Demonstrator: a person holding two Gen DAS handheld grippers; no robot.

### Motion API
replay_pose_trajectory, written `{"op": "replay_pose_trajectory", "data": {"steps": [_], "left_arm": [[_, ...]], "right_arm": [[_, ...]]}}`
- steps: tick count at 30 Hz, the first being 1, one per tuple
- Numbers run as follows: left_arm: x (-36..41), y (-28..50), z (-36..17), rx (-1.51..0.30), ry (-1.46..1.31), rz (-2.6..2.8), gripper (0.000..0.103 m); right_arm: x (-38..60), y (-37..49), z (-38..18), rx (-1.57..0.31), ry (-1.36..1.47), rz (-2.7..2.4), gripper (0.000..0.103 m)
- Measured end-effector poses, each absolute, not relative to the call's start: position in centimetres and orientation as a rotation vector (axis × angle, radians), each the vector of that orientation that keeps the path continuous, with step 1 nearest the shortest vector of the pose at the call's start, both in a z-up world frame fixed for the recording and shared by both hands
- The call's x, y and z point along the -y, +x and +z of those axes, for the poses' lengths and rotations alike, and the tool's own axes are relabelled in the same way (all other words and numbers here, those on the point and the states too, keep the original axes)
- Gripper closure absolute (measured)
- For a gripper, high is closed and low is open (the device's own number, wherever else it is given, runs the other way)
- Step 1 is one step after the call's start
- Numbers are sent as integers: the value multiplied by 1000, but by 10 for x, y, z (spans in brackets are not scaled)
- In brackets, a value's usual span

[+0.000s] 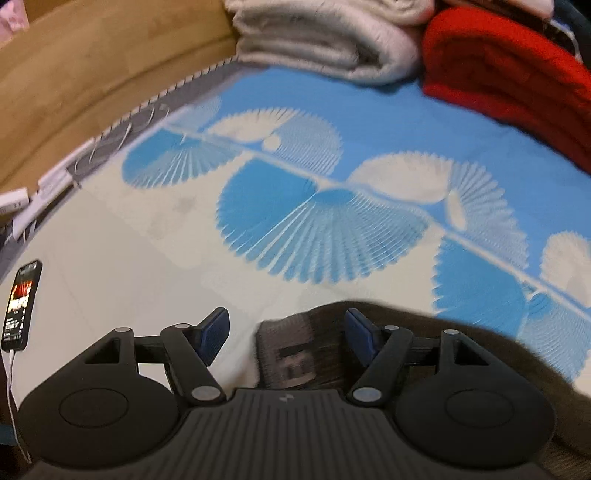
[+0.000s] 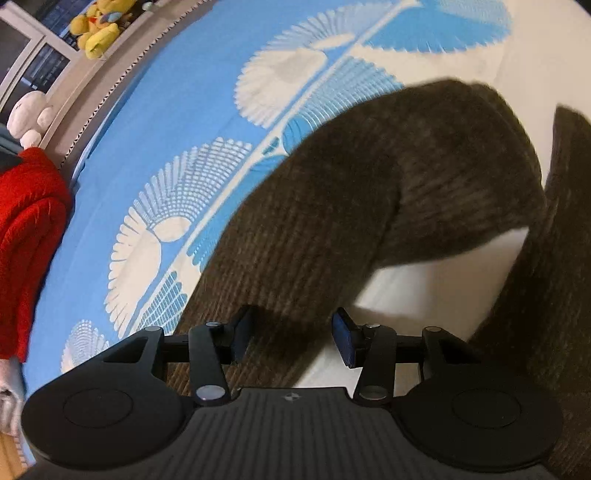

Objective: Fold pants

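Two black grippers are seen above a bed, and each has blue pads on its fingers. The left gripper [image 1: 286, 338] is held with its jaws wide apart. Nothing is pinched by it. The dark brown pants [image 1: 295, 354] are seen just below it, and the waistband end with a grey woven label lies between the pads without being pressed. The right gripper [image 2: 291, 338] is held with its jaws partly apart, and a strip of the pants [image 2: 351, 192] lies under the gap, but the pads are not pressed on it. The pants are made of soft, fuzzy cloth with thin ribs, like corduroy. In the right wrist view they are bent over in a thick curved fold on the bed, and a second dark part is seen at the right edge. The bed is covered by a smooth sheet [image 1: 369, 122] in blue and cream, printed with round fan shapes made of thin lines. A folded pale blanket [image 1: 325, 40] and a red fluffy blanket [image 1: 509, 66] are piled at the far end. A phone [image 1: 20, 306] with a lit screen and a white cable lies flat near the bed's edge. Yellow and white plush toys [image 2: 99, 26] are set on a ledge beside the bed.
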State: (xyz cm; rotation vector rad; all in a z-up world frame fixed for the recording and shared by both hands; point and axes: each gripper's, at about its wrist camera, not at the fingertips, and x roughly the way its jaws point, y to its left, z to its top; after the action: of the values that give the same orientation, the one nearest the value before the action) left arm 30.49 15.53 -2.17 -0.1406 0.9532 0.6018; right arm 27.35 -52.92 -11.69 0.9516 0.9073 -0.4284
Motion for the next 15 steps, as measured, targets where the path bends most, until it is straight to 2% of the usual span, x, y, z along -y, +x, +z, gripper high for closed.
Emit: {"op": "replay_pose_trajectory", "data": {"steps": [2, 4, 8, 13, 15], "left_arm": [[-137, 311, -14, -928, -148, 558, 29], [-117, 316, -8, -911, -142, 500, 29], [-77, 321, -2, -904, -124, 391, 29], [-40, 322, 4, -883, -74, 277, 29], [-32, 324, 1, -901, -45, 232, 29]], "right_arm": [[527, 273, -113, -884, 934, -456, 84], [530, 273, -111, -864, 927, -479, 92], [531, 270, -91, -796, 945, -521, 95], [513, 278, -24, -538, 786, -497, 95], [510, 289, -20, -493, 732, -485, 91]]}}
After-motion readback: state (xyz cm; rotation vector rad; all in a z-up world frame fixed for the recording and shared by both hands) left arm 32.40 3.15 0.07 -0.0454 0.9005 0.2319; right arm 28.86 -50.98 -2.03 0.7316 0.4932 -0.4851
